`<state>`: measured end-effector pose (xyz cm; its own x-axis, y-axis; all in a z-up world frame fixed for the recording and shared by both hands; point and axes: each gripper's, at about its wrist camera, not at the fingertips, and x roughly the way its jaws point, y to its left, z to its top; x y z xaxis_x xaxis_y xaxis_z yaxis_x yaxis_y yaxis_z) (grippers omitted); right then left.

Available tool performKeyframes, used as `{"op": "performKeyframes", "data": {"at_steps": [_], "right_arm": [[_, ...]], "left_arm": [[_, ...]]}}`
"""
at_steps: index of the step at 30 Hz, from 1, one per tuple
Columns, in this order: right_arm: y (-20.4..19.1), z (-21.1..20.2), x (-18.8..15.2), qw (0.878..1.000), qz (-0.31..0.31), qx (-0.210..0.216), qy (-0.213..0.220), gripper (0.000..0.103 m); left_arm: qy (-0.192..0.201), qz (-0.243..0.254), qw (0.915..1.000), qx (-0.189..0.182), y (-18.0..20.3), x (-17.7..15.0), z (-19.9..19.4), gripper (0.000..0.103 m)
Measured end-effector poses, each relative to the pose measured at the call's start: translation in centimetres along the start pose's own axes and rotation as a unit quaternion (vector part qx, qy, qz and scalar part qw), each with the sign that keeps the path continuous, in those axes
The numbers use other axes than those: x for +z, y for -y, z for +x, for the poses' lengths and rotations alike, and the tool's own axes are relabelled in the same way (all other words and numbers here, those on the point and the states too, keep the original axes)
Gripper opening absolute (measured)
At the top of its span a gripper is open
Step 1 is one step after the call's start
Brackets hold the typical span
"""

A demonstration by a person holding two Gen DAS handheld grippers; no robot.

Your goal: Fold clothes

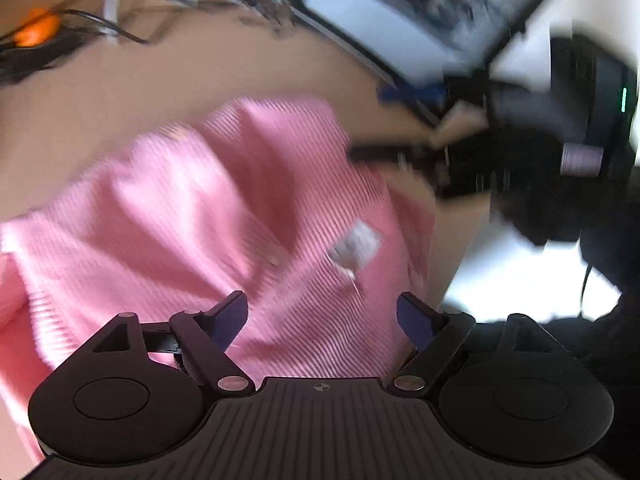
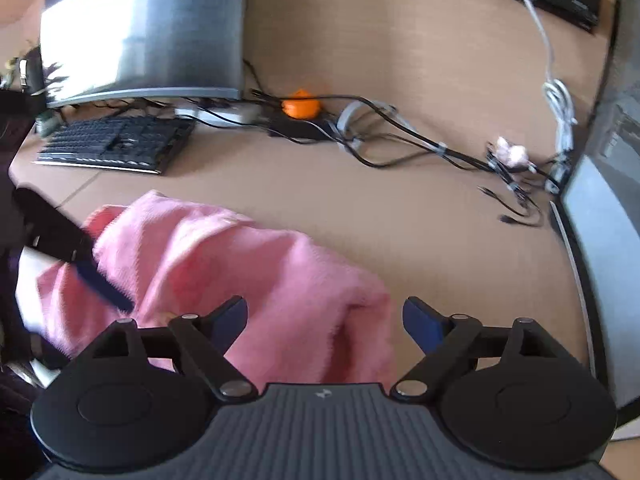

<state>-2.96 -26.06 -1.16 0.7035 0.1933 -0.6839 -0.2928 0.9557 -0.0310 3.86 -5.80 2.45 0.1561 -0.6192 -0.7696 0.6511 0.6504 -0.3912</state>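
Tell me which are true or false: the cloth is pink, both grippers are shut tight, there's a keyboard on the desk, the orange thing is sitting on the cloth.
1. The cloth is pink. True.
2. Both grippers are shut tight. False: the left gripper and the right gripper are both open.
3. A keyboard lies on the desk. True.
4. The orange thing sits on the cloth. False: it lies apart, among the cables.

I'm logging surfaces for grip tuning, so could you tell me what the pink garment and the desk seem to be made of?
Pink garment: soft ribbed knit, judging by fine parallel ridges; it looks fuzzy in the right wrist view. Desk: matte wood-look, probably laminate; faint grain.
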Motion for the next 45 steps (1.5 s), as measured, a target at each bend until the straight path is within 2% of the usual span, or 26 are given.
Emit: {"op": "performKeyframes", "data": {"at_steps": [2,3,4,7,12,15,19,24,27,30,32,34,37,40,42,45], "right_arm": [[-1.3,0.0,0.3,1.0,-0.018,0.007,0.015,0.073],[-2.1,0.1,0.6,0.999,-0.031,0.01,0.021,0.055],[-2.9,0.2,0.9,0.999,-0.04,0.017,0.022,0.049],[-4.8,1.0,1.2,0.996,-0.046,0.079,0.009,0.048],[-6.8,4.8,0.0,0.981,-0.007,0.175,-0.078,0.048],[-8.5,4.0,0.1,0.972,-0.019,0.223,-0.071,0.054],[-8.7,2.1,0.3,0.97,-0.061,0.225,-0.073,0.055],[-6.2,0.7,1.7,0.992,-0.042,0.116,-0.041,0.054],[-6.1,2.2,1.8,0.995,-0.037,0.087,-0.042,0.046],[-6.5,3.7,-0.2,0.992,-0.062,0.071,-0.085,0.046],[-5.7,3.6,-1.7,0.99,-0.062,0.065,-0.105,0.046],[-3.7,2.4,-1.8,0.991,-0.024,0.074,-0.11,0.046],[-0.3,0.2,-0.7,0.991,0.058,0.079,-0.086,0.052],[3.2,-0.6,0.0,0.984,0.144,0.089,-0.054,0.055],[4.4,0.4,0.3,0.978,0.176,0.097,-0.048,0.055],[4.9,3.4,-0.2,0.974,0.193,0.099,-0.068,0.055]], "left_arm": [[0.016,-0.021,0.9995,0.019,-1.2,-0.1,-1.1,0.091],[0.021,-0.031,0.9989,0.027,-1.7,-0.2,-1.4,0.09],[0.027,-0.042,0.9982,0.035,-2.3,-0.3,-1.7,0.089],[0.042,-0.073,0.9947,0.059,-3.9,-0.7,-2.7,0.084],[0.068,-0.125,0.9848,0.099,-6.5,-1.3,-4.2,0.084],[0.083,-0.14,0.9805,0.11,-7.4,-1.3,-5.3,0.085],[0.087,-0.129,0.9798,0.125,-7.6,-0.7,-6.0,0.087],[0.058,-0.099,0.9826,0.147,-6.5,-1.3,-4.4,0.087],[0.026,-0.073,0.9781,0.193,-5.8,-1.2,-2.5,0.085],[-0.011,-0.042,0.9703,0.238,-5.9,-2.0,-1.3,0.085],[-0.024,-0.038,0.9675,0.249,-6.3,-2.8,-1.6,0.085],[-0.016,-0.058,0.971,0.232,-6.9,-3.3,-2.8,0.083],[0.033,-0.122,0.9797,0.155,-8.4,-3.3,-5.6,0.088],[0.074,-0.17,0.9774,0.101,-9.4,-2.5,-6.4,0.092],[0.069,-0.172,0.9769,0.106,-9.5,-1.6,-5.3,0.092],[0.048,-0.173,0.9769,0.116,-9.7,-0.8,-3.0,0.092]]}}
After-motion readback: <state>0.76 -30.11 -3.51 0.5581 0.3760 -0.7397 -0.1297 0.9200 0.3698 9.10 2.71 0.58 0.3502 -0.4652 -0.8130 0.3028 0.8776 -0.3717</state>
